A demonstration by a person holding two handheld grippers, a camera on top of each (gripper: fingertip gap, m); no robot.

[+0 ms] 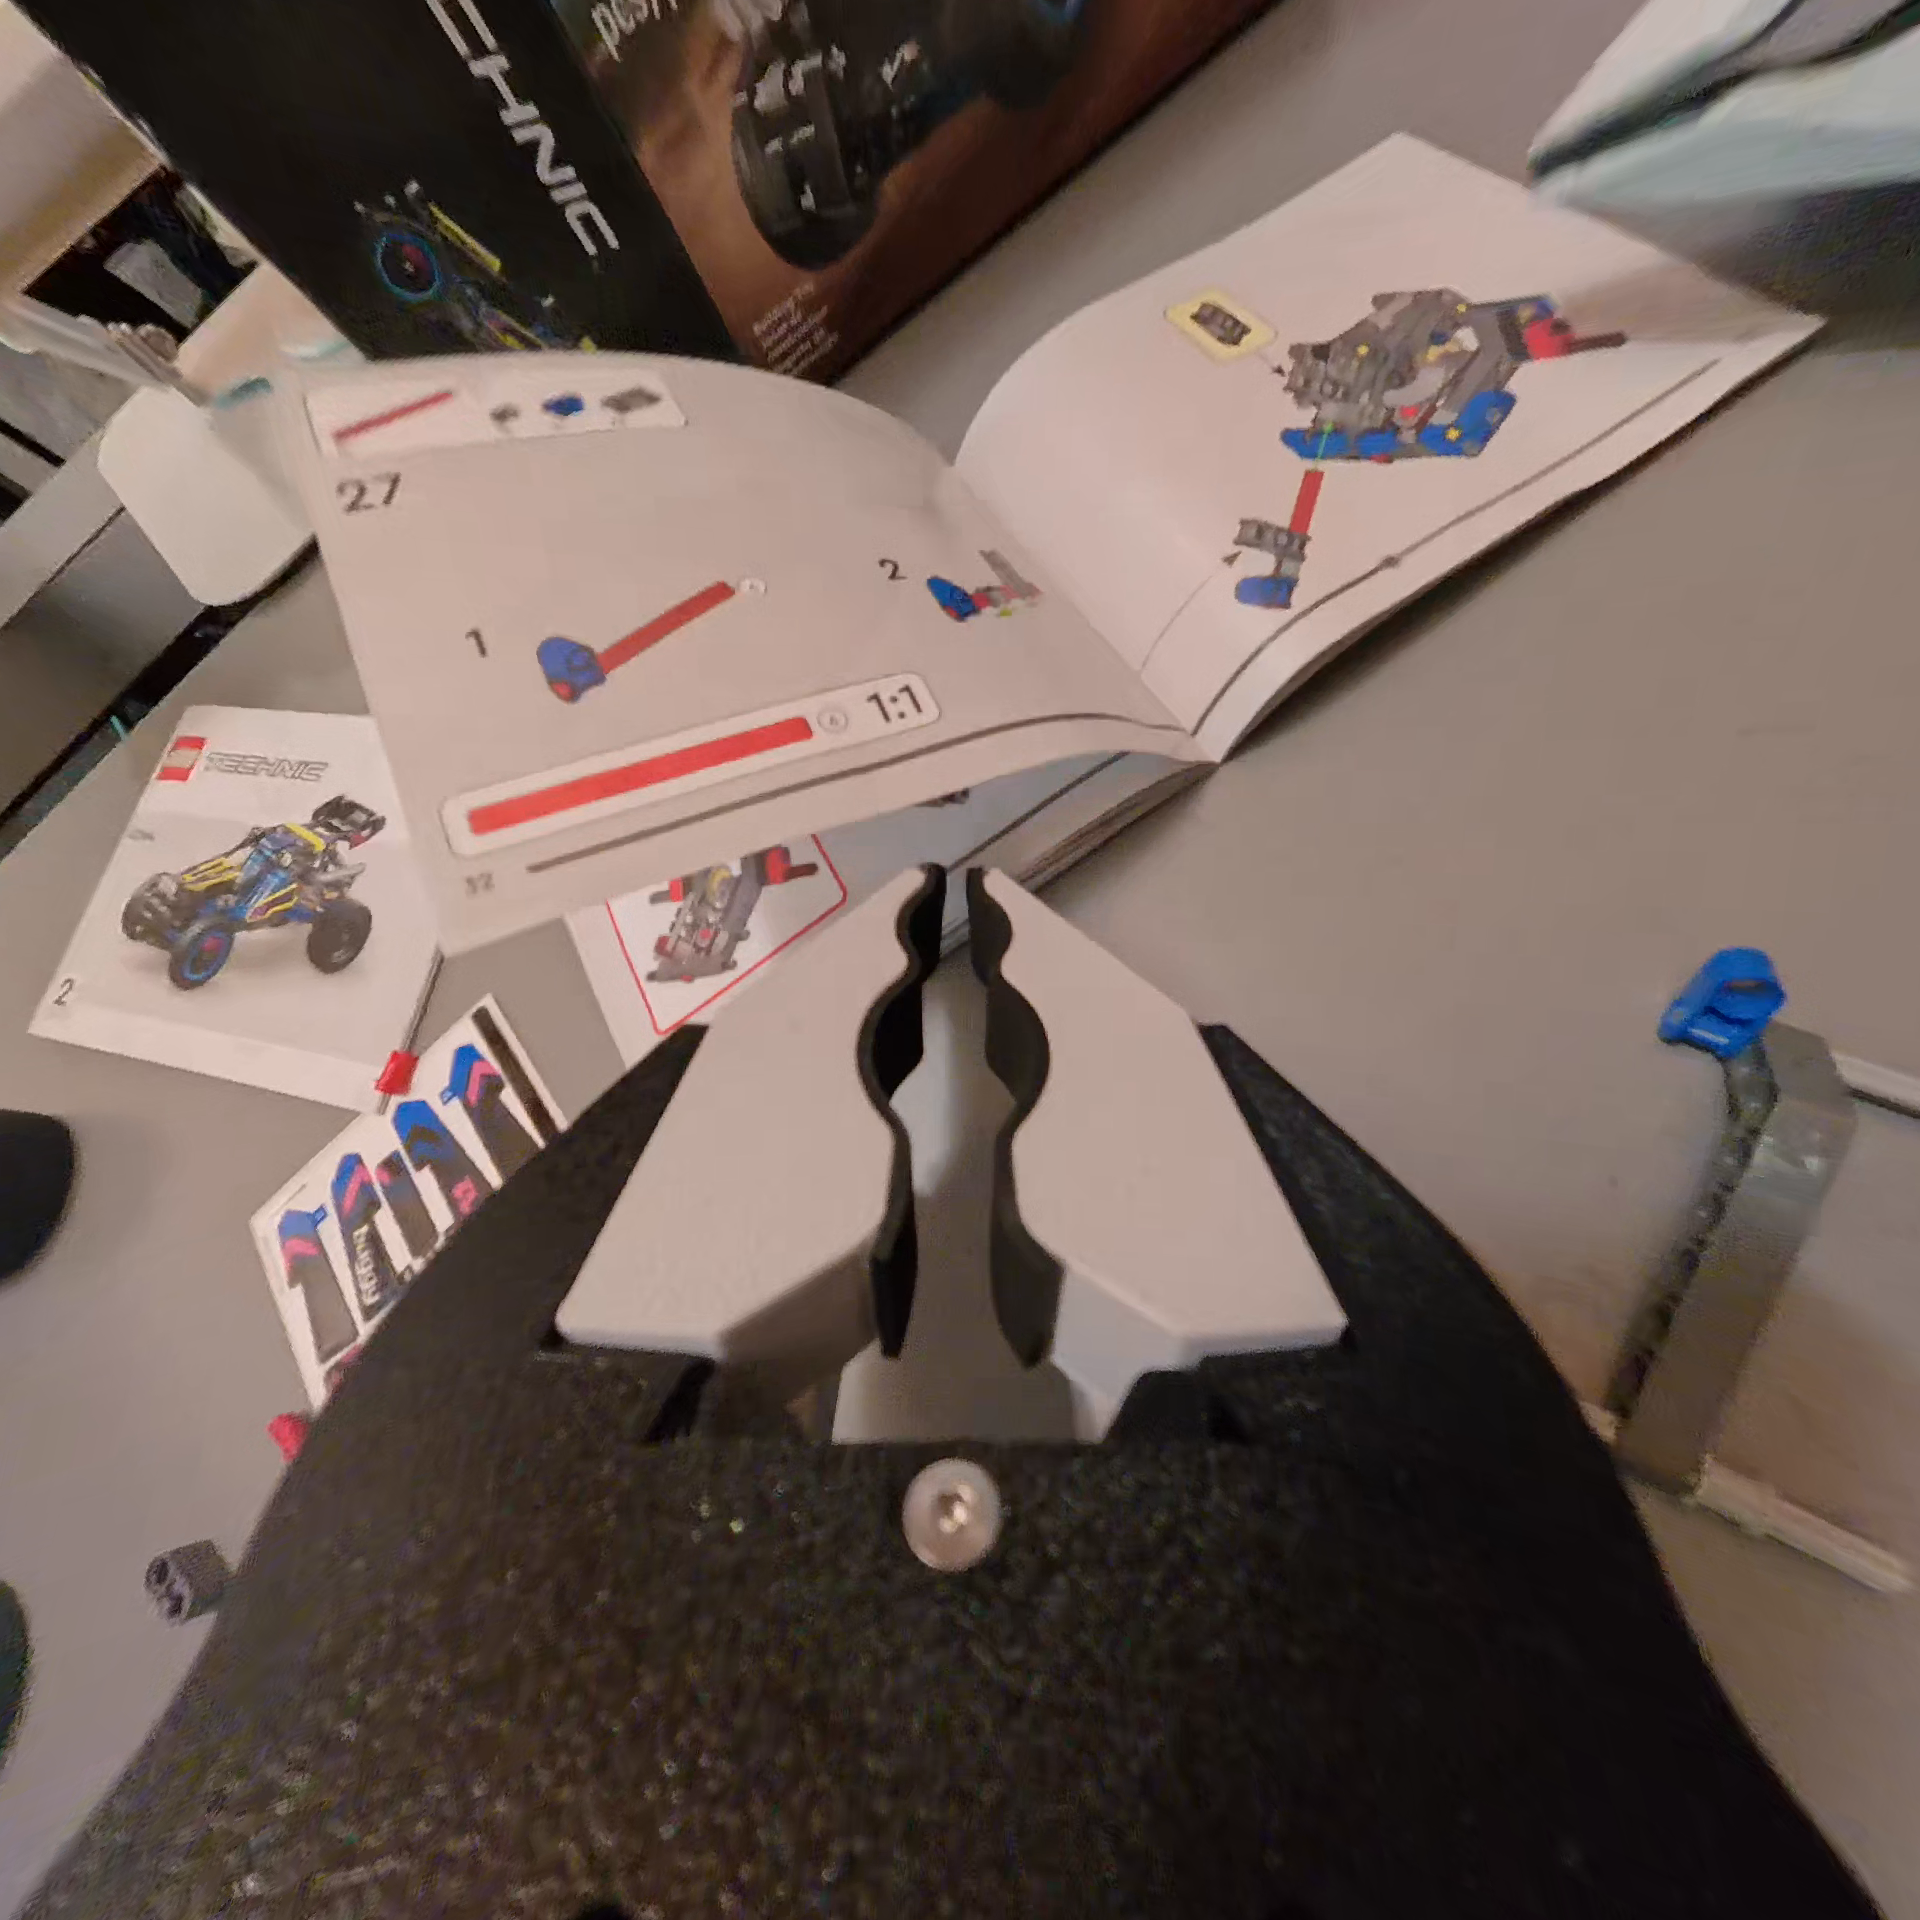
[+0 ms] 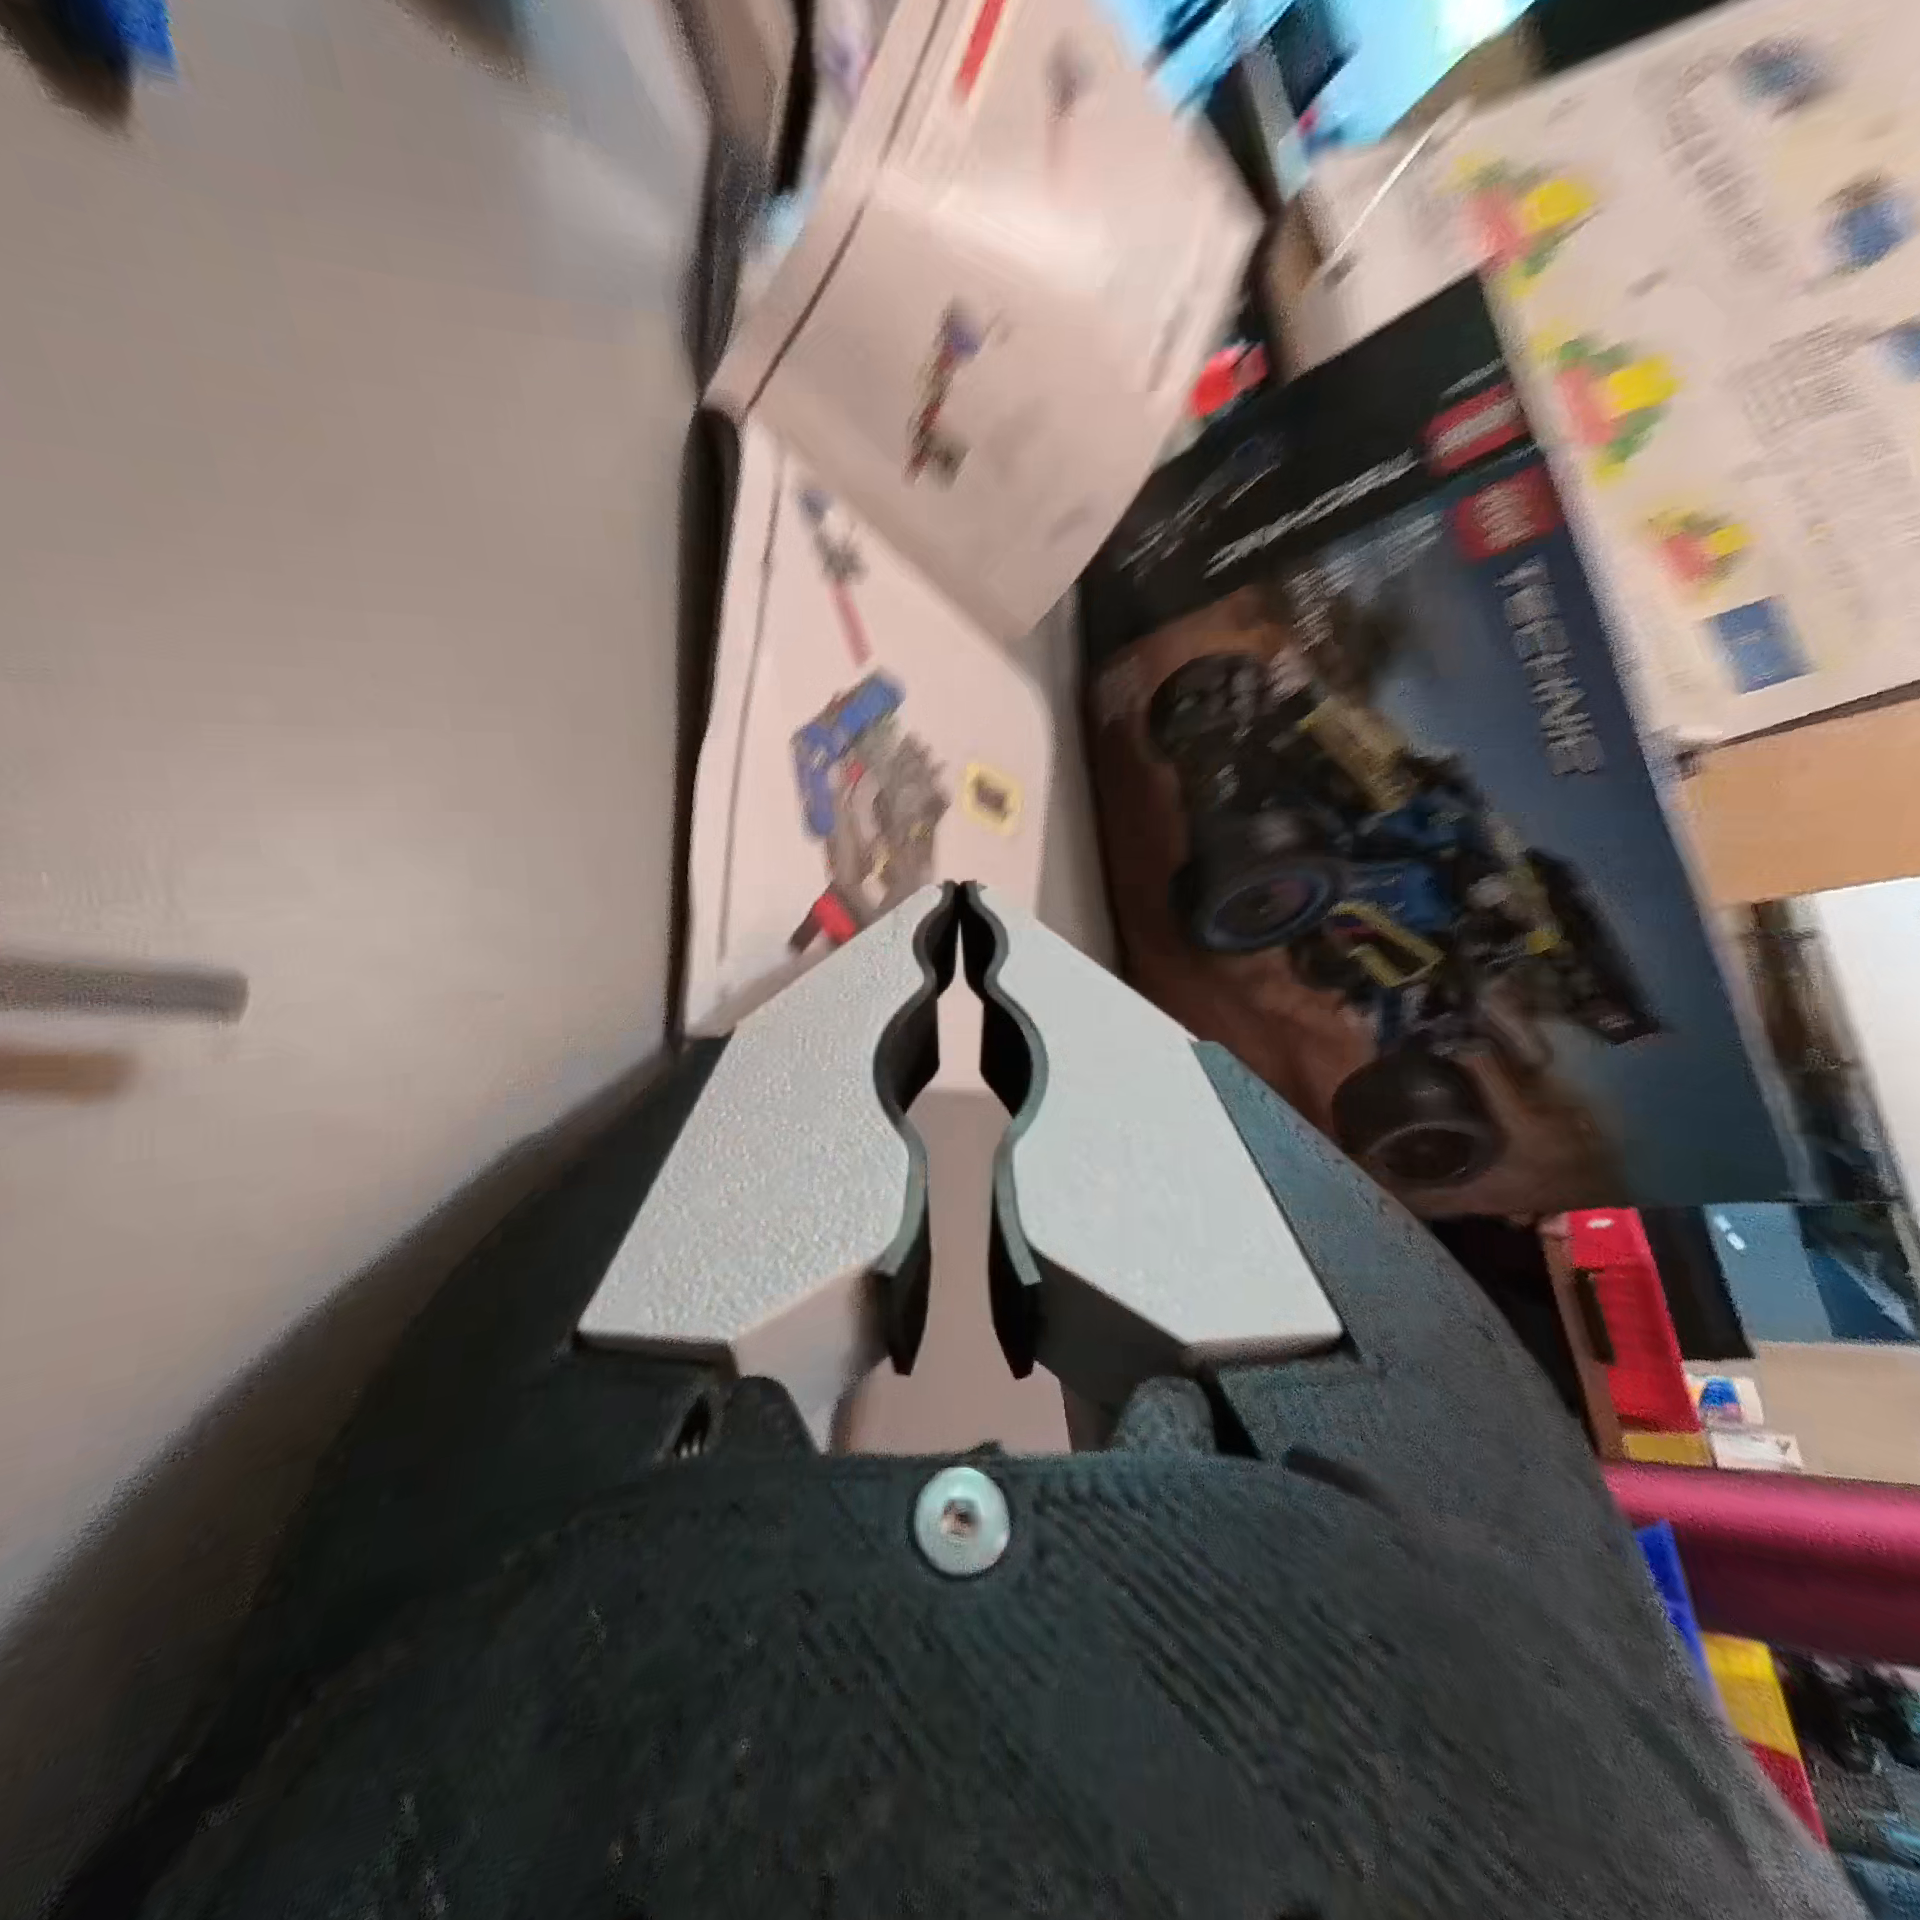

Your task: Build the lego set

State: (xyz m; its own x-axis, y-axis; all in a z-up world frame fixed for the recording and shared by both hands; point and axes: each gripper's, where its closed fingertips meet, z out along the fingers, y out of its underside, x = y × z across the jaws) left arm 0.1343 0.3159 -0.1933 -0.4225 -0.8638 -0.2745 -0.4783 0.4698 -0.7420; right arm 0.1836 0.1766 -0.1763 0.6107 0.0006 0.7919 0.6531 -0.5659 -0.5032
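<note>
The instruction booklet (image 1: 727, 623) lies open on the grey table (image 1: 1455, 779), its left page curling upward. My left gripper (image 1: 956, 881) hovers just in front of the booklet's near edge, its jaws almost together and nothing between them. A blue Lego piece (image 1: 1720, 1003) lies to its right. A small red piece (image 1: 393, 1070), another red piece (image 1: 286, 1434) and a dark connector (image 1: 187, 1579) lie to its left. The right wrist view is blurred and rolled. My right gripper (image 2: 961, 888) is shut and empty, pointing at the booklet (image 2: 862, 727).
The dark set box (image 1: 520, 156) stands behind the booklet and also shows in the right wrist view (image 2: 1403, 831). A second booklet (image 1: 239, 883) and a sticker sheet (image 1: 405, 1174) lie at the left. A grey strip (image 1: 1745, 1226) runs under the blue piece. A printed cardboard box (image 2: 1662, 364) stands beyond. Spacing between my two grippers at the tips: around 15 cm. The blue Lego piece (image 1: 1720, 1003) lies around 11 cm away from my left fingertips.
</note>
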